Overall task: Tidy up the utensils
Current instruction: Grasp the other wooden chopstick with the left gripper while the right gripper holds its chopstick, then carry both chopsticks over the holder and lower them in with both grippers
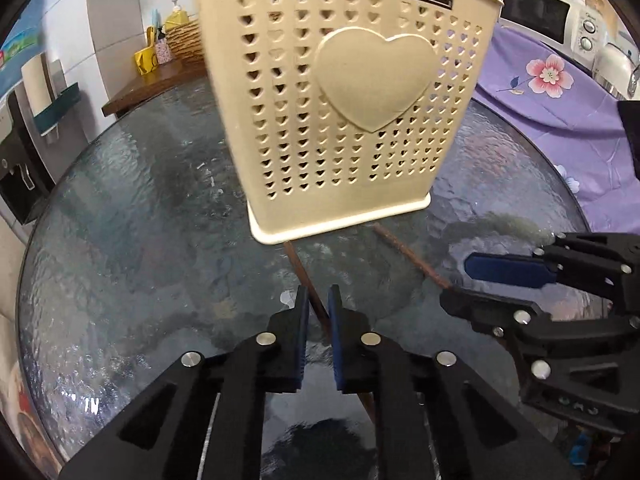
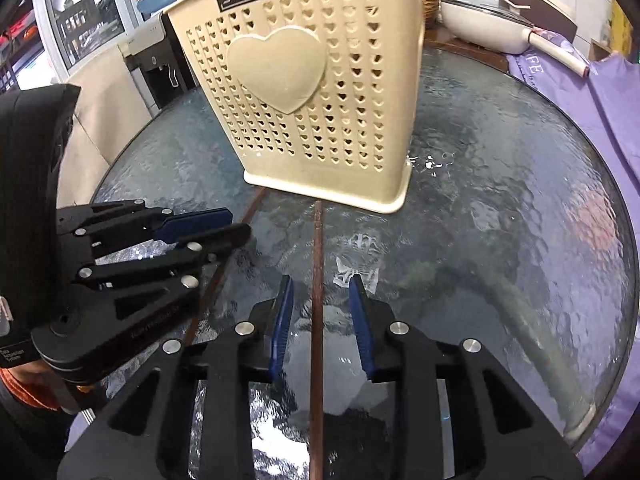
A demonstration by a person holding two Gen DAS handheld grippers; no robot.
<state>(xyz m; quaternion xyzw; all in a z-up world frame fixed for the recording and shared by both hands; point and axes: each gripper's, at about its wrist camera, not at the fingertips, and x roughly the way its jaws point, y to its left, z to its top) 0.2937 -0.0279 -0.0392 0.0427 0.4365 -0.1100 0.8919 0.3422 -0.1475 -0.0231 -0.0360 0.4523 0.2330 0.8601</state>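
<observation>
Before cream utensil holder (image 1: 340, 120), on glass table (image 1: 120, 220): left gripper (image 1: 318, 300) clamped on chopstick (image 1: 298, 264); right gripper (image 2: 320, 292) apart, straddling second chopstick (image 2: 318, 248).

A purple floral cloth (image 1: 560, 92) drapes beside the round glass surface (image 1: 120, 220). Behind it stand a white microwave (image 1: 540, 12) and a woven basket (image 1: 186, 42) on a wooden shelf (yellow items beside it). The right view shows a white pan (image 2: 484, 24) and a water dispenser (image 2: 156, 60).
</observation>
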